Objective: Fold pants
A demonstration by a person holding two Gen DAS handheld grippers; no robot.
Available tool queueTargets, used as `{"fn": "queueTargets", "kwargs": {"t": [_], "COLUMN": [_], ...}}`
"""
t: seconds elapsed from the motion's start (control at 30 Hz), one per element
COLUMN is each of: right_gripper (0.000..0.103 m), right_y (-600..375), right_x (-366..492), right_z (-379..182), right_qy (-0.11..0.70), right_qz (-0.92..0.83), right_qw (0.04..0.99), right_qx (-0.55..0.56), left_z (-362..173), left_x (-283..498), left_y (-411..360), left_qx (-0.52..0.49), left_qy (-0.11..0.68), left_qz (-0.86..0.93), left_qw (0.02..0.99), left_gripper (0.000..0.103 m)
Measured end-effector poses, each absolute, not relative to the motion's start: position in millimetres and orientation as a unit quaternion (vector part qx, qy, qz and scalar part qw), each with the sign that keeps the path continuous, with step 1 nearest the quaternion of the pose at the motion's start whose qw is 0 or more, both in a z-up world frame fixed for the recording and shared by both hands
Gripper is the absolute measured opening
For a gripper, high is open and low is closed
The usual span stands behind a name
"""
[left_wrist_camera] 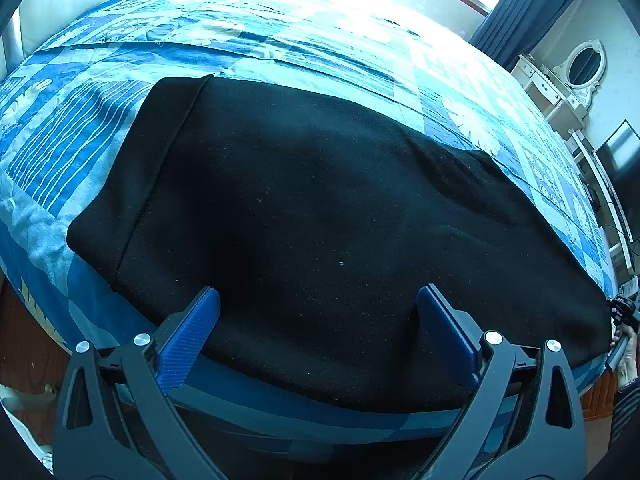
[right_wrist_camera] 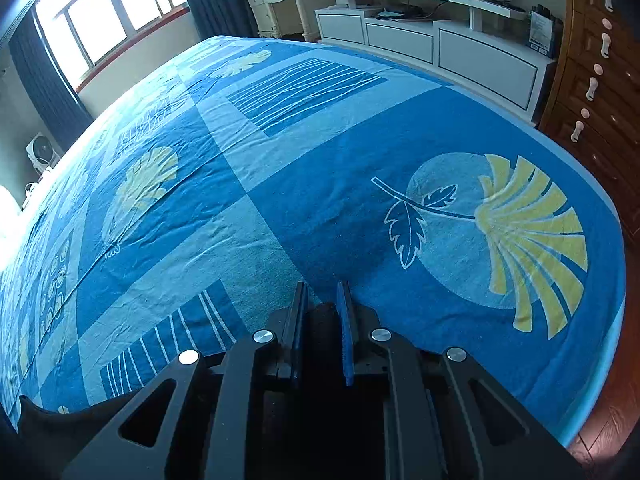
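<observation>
On the bed (left_wrist_camera: 120,152), one pair of black pants (left_wrist_camera: 320,208) lies spread flat across the blue leaf-print sheet, near its front edge, probably smoothed out so a fold can start. Two grippers are in play. The left gripper (left_wrist_camera: 318,320) hovers over the near hem, jaws wide apart, nothing between them. The right gripper (right_wrist_camera: 322,300) points at bare sheet (right_wrist_camera: 320,160), jaws nearly together and empty; dark fabric shows only at that view's lower left corner.

Home bedroom, patterned blue bedspread (right_wrist_camera: 320,168), curtained window (right_wrist_camera: 104,20), wooden dresser (right_wrist_camera: 592,92)
</observation>
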State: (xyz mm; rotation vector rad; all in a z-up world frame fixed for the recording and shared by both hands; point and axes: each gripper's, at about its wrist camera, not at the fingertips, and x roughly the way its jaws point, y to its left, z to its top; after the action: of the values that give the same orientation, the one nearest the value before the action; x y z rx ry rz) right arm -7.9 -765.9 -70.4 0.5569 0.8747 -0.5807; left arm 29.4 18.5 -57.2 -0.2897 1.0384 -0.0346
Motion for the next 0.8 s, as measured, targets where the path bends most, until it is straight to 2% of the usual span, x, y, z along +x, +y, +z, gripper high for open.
{"fn": "queueTargets", "kwargs": {"t": [0.13, 0.2, 0.27, 0.33, 0.57, 0.8], "right_gripper": [0.021, 0.031, 0.046, 0.054, 0.055, 0.055], "right_y": [-774.1, -776.1, -777.7, -781.7, -811.1, -832.2], "right_x": [-22.9, -38.0, -55.6, -73.5, -111.2, -134.0], "right_z": [-63.0, -53.3, -43.9, -38.9, -61.4, -89.1], "right_qy": [0.384, 0.365, 0.351, 0.342, 0.364, 0.334], "right_qz": [-0.253, -0.234, -0.216, -0.197, -0.140, -0.110], "right_qw": [0.830, 0.834, 0.839, 0.840, 0.808, 0.778], "right_qx": [0.315, 0.341, 0.356, 0.373, 0.441, 0.520], "left_z": [-57.5, -57.3, -55.6, -52.5, -31.3, -24.9], "left_x": [28.6, 28.0, 26.7, 23.9, 9.3, 11.4], "left_y": [17.2, 16.3, 15.8, 16.1, 17.9, 30.7], "left_qx": [-0.132, -0.129, -0.126, -0.126, -0.133, -0.152], "left_qy": [0.493, 0.492, 0.489, 0.483, 0.453, 0.459], "left_qz": [-0.021, -0.023, -0.026, -0.031, -0.056, -0.039], "left_qw": [0.859, 0.860, 0.863, 0.866, 0.880, 0.874], "left_gripper": [0.099, 0.100, 0.100, 0.100, 0.100, 0.100]}}
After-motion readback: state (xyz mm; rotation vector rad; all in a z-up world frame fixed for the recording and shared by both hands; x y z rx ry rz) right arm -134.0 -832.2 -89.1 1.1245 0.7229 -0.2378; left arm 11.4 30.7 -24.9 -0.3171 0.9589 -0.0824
